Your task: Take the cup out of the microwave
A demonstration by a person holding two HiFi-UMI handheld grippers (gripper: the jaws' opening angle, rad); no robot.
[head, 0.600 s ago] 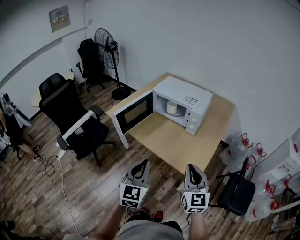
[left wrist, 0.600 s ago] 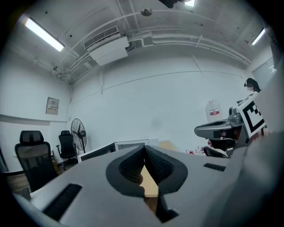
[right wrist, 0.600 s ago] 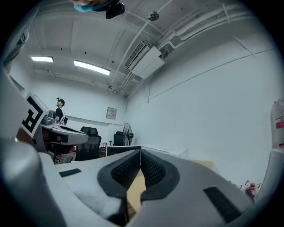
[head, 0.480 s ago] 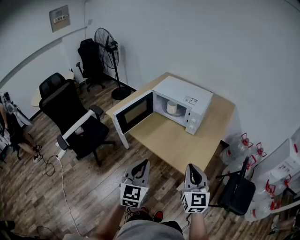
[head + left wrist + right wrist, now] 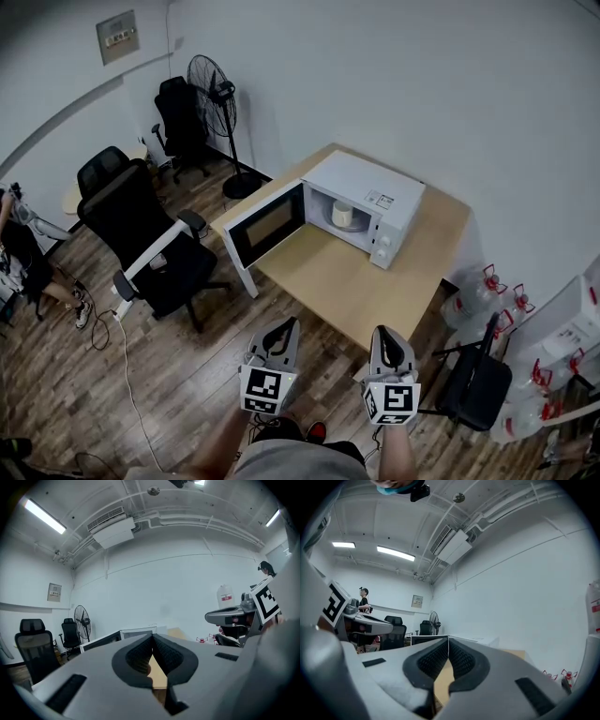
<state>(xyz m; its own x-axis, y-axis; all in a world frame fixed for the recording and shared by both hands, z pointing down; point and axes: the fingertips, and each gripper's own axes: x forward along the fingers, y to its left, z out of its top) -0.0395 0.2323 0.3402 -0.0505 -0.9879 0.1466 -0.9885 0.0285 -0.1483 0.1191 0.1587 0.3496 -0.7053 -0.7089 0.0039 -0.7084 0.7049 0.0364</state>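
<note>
Since the microwave (image 5: pixel 370 183) stands open, the cup (image 5: pixel 343 215) shows; left gripper (image 5: pixel 284 330) and right gripper (image 5: pixel 387 339) hang closed, empty.

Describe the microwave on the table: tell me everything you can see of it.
The microwave is a white box with a flat top that carries a small label. It sits on the light wooden table, at the end nearer the wall. Its door, white-framed with a dark window, is swung wide open out over the table's edge. A pale cup stands upright in the open cavity. Two knobs sit on the control strip beside the opening. Apart from the table under it and the cup inside, nothing touches it.
</note>
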